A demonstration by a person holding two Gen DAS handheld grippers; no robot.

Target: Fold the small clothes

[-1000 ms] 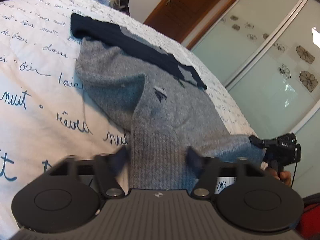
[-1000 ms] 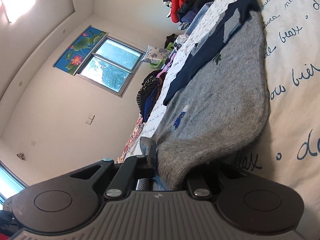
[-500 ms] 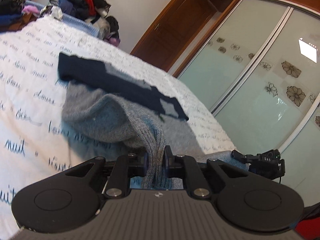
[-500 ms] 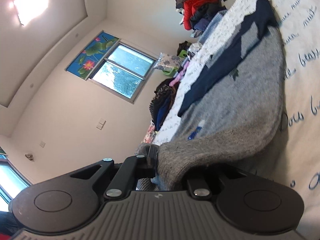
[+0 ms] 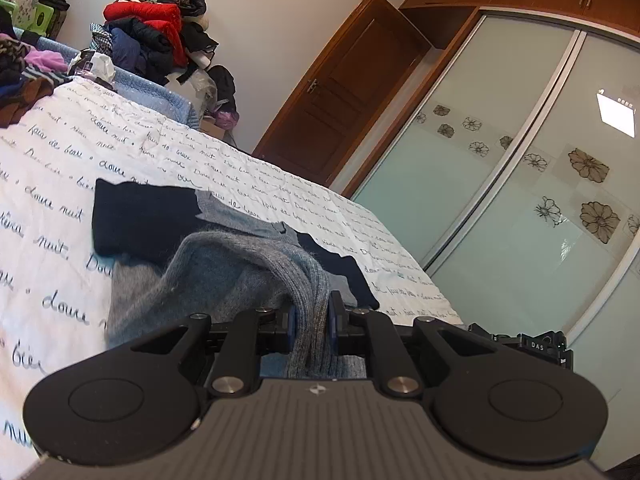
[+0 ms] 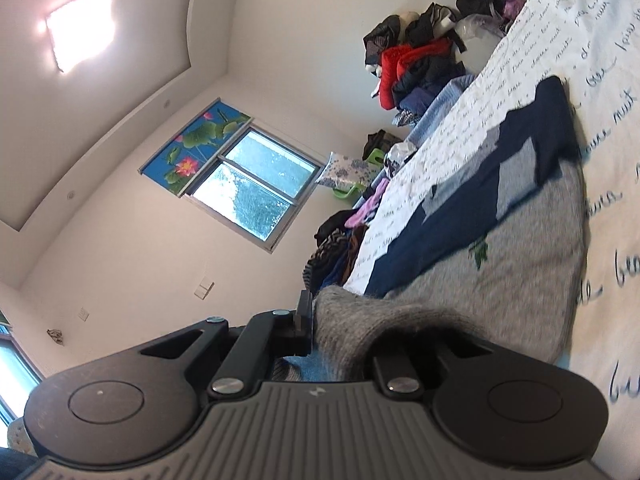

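Sweater [image 5: 224, 272], grey knit with a navy band across the far end, lies on the white quilt with script lettering [image 5: 48, 208], and its near ribbed hem is lifted off the bed. Left gripper [image 5: 312, 316] has just closed and is clamped on a bunched fold of that ribbed hem, right between its pads. Right gripper [image 6: 344, 328] is pinched together on the other hem corner, with knit draped over its right-hand finger so that one's basically hidden.

My worry: the left bite looks like a thick wad rather than a clean edge, so carrying the hem forward toward the navy end could drag the fold crooked, or a layer could slip out partway. Uneven height between the two hands would skew it too.

Hard to say how many layers each one holds. Clothes pile [image 5: 156, 32] sits well beyond the left gripper's fingers, at the far end of the bed.
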